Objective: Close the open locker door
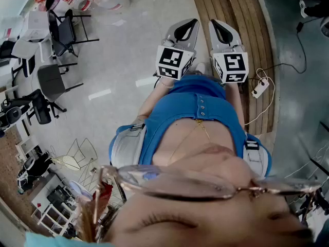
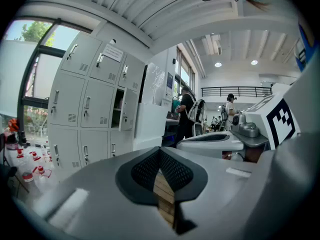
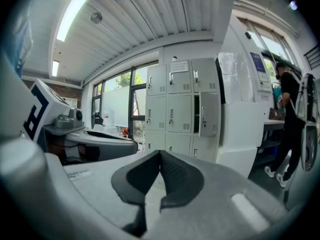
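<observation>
Locker door [image 3: 209, 115] stands swung out from the locker bank [image 2: 80, 104], in the middle row of the bank's end column, the one next to the white column [image 2: 149, 125]. Its dark open compartment [image 3: 196, 115] shows on the side of the door towards the rest of the bank. Every other door in the bank lies flush and shut.

The left hand-held gripper [image 2: 160, 151] has its jaws together, the dark ribbed pads meeting at the tips with nothing between them. Only a sliver of wooden floor strip [image 1: 231, 14] shows through the slot below the pads. The right hand-held gripper [image 3: 160, 155] is likewise fully closed and grips nothing. Both are well apart from the locker bank and aimed roughly towards it, close beside each other. Each one's marker cube [image 1: 175, 62] sits at its rear, near the person's blue top.

On the far side of the white column from the locker bank, a person in a dark top with a backpack [image 3: 292, 109] stands facing away. At the bank's other end is a tall window [image 2: 30, 79], with bottles [image 2: 27, 161] on the floor beneath it. In the head view, black chairs [image 1: 61, 30] stand on the pale floor beside the wooden strip.
</observation>
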Demonstrator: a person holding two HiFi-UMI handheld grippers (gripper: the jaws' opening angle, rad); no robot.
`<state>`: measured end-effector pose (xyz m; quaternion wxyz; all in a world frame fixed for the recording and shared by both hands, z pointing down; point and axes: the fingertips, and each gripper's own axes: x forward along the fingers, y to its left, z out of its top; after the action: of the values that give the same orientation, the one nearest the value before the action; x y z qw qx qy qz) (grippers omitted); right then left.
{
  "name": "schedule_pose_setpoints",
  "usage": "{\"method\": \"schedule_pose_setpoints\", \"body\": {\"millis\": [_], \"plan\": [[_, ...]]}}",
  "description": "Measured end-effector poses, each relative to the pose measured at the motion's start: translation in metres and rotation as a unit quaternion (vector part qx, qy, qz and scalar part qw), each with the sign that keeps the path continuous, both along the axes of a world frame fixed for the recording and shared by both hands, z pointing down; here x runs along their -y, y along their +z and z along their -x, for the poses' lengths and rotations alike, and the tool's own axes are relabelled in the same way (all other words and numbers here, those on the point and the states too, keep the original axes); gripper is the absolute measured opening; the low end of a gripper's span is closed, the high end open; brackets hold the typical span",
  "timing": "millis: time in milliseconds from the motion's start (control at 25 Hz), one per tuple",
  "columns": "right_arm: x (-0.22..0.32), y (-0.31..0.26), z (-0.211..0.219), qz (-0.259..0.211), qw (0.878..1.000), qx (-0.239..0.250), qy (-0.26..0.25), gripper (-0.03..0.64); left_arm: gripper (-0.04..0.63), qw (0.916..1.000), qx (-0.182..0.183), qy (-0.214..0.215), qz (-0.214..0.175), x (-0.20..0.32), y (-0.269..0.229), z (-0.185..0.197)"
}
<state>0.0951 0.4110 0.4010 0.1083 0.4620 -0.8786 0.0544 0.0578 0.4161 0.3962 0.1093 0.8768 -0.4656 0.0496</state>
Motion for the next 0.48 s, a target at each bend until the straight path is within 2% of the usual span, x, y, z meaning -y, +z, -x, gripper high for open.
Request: {"method": "schedule_pose_setpoints", "body": {"millis": [480], "plan": [[0.000, 0.006, -0.053, -0.001, 1.000, 0.010, 0.000, 0.002, -0.002, 1.0000, -0.001, -0.003, -0.004, -0.003, 0.005, -0.050]]}}
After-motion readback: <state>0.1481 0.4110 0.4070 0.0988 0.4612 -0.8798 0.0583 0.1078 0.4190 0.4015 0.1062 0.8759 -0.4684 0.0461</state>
